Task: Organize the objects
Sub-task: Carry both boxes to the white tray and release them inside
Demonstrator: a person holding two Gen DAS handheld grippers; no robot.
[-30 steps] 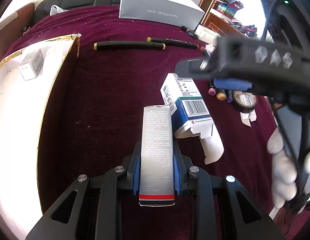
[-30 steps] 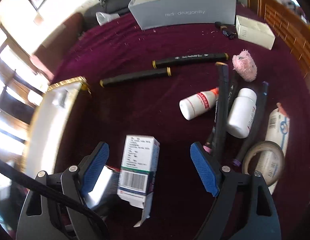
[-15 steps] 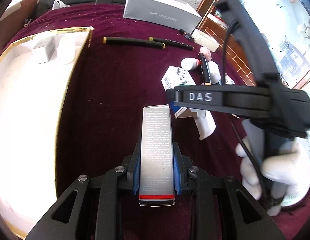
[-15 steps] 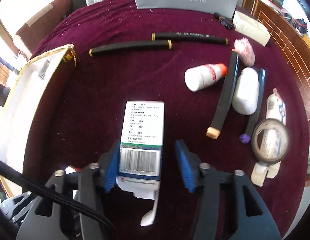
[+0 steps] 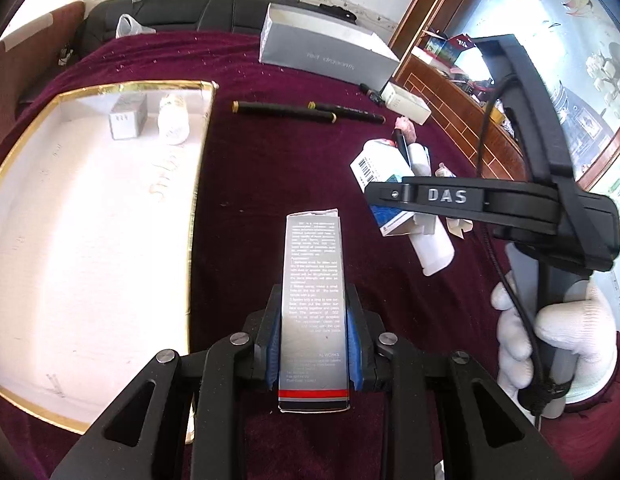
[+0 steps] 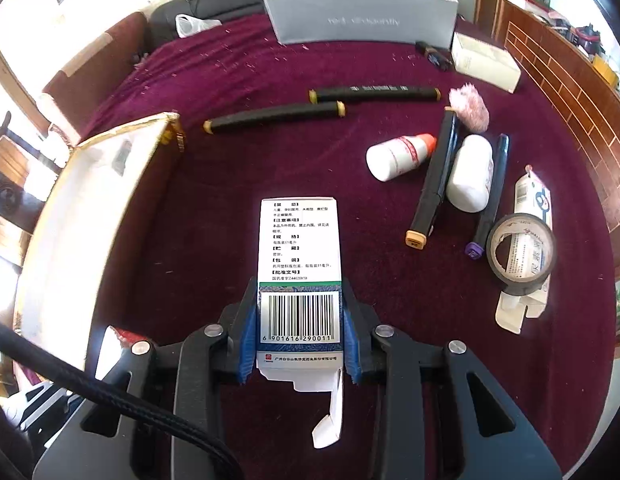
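A: What does each gripper have?
B: The left gripper (image 5: 313,344) has its jaws clenched on one silver carton (image 5: 313,300). The right gripper (image 6: 299,336) has jaws closing on one white medicine box (image 6: 299,276), pads at its sides.
A: And around the gold-rimmed tray (image 5: 197,184)?
B: Inside it: one small box, one bottle. Right of it, on the maroon desk (image 6: 237,184): four markers, two white bottles, one tape roll (image 6: 522,254).

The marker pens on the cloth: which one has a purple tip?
The marker farthest right, lying beside the white bottle; its neighbour's end is orange.
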